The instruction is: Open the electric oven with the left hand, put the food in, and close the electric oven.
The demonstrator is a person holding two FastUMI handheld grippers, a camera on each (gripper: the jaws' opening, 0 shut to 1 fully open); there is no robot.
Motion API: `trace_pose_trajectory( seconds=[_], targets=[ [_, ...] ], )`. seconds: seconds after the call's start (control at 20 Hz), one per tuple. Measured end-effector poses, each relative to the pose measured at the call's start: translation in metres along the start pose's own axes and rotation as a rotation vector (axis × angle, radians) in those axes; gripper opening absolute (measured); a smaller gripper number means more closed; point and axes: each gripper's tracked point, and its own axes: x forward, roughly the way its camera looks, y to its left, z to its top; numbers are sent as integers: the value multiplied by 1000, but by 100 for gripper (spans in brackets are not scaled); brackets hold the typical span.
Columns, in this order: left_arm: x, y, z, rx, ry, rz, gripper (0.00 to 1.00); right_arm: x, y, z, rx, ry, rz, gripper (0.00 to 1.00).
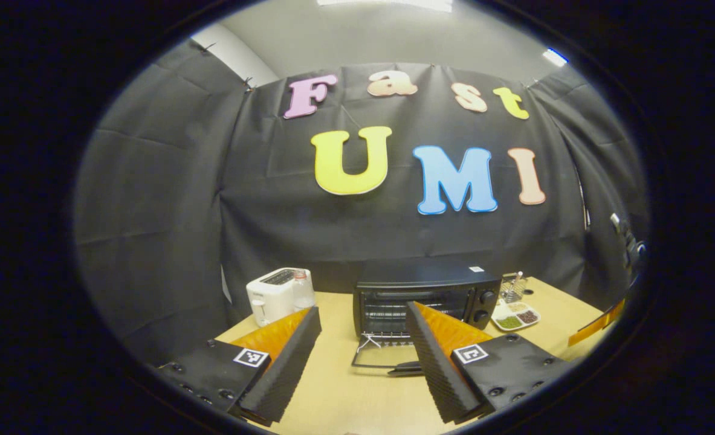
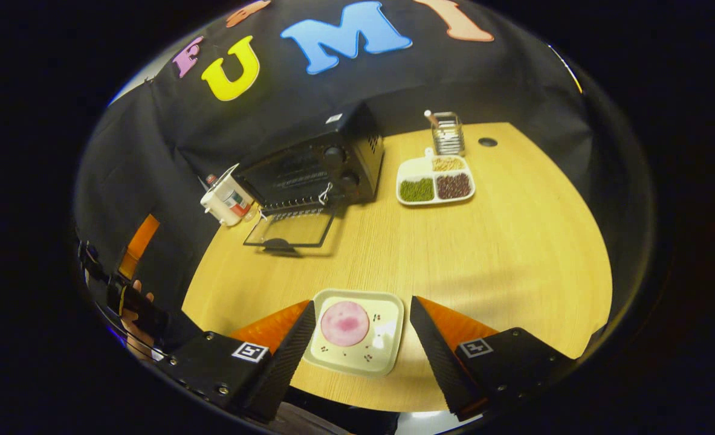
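Already the oven door is down, so the step in hand looks to be fetching the food. Nearest, the right gripper (image 2: 357,338) hangs with its jaws spread wide on either side of the square plate (image 2: 387,353), touching nothing; the pink slice of food (image 2: 345,323) lies on the plate's left part, close to the table's (image 2: 502,254) near edge. To do this well, I'd judge the fingers should close on the plate's rim and not on the slice, then lift it level so the slice doesn't slide.

The left gripper (image 1: 363,356) is also released and empty, held back from the oven with its fingers framing the opening.

Farther off, the glass door (image 2: 291,229) lies flat on the table in front of the black oven (image 2: 315,166), its handle toward us. Between plate and door the wood is bare. A divided tray of beans (image 2: 436,181) sits right of the oven, a white toaster (image 1: 275,293) left of it, both well apart from a straight path.
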Motion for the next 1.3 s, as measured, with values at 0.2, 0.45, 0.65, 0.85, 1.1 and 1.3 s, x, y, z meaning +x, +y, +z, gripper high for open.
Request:
trace_pose_trajectory(
  seconds=[0.2,0.45,0.65,0.85,1.1,1.3],
  targets=[
    [-20,19,12,-2,-23,27,99,15,-3,-21,82,125,60,98],
    [-40,31,14,5,-26,54,95,36,-14,-44,198,259,85,98],
    [-52,38,9,17,-10,81,99,50,-22,-64,251,347,91,90],
    [-59,40,1,5,8,103,99,54,-29,-72,240,388,89,88],
    [-65,47,4,16,1,138,95,64,-25,-73,263,408,119,71],
    [-63,47,2,1,8,144,99,70,-30,-75,261,421,112,70]
  ],
)
